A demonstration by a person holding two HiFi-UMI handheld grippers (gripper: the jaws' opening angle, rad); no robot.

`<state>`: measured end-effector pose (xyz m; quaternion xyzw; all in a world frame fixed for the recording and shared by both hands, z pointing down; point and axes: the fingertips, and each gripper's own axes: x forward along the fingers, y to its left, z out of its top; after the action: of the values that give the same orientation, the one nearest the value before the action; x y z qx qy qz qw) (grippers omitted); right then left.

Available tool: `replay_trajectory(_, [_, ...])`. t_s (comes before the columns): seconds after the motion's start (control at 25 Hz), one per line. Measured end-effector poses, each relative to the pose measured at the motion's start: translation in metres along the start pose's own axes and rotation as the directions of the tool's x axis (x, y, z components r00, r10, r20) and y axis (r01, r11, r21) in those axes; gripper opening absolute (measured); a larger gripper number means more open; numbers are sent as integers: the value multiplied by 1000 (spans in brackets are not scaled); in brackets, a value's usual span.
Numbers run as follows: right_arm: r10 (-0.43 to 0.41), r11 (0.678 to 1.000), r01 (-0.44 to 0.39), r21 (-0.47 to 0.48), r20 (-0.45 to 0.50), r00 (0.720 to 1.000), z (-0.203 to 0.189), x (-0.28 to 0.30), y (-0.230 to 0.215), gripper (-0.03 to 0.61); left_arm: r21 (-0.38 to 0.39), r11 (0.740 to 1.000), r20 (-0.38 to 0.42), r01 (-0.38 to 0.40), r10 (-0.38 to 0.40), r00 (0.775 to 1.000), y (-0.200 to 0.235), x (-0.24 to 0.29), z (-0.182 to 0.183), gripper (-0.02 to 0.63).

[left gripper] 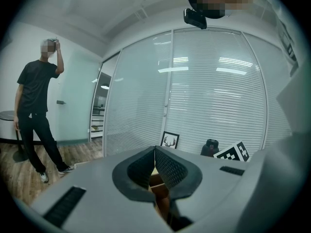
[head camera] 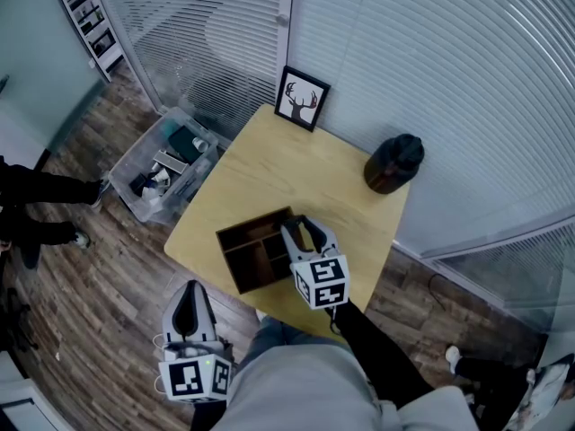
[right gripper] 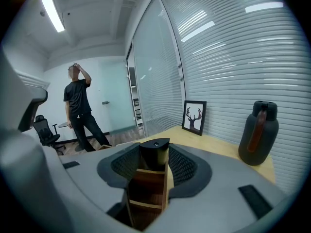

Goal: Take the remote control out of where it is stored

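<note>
A black remote control stands upright in the right end compartment of a dark wooden organizer box on the light wooden table. My right gripper reaches over that end of the box, and its two pads sit against the remote's top on either side. In the head view the jaws hide most of the remote. My left gripper hangs off the table's near left edge, below the tabletop. Its pads meet at the tips with nothing between them.
A dark jug stands at the table's far right and a framed deer picture leans on the blinds at the back. A clear plastic bin of items sits on the floor to the left. A person stands further off.
</note>
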<state>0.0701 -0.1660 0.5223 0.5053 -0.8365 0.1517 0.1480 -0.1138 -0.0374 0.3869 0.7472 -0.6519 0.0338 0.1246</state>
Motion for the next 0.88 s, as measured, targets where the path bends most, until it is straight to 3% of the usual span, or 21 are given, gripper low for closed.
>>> replay_trajectory(0.88, [-9,1000,9,5,18,1000,5,-4,-1,180,-2,1000,8,7,-7,1000,0,1,0,9])
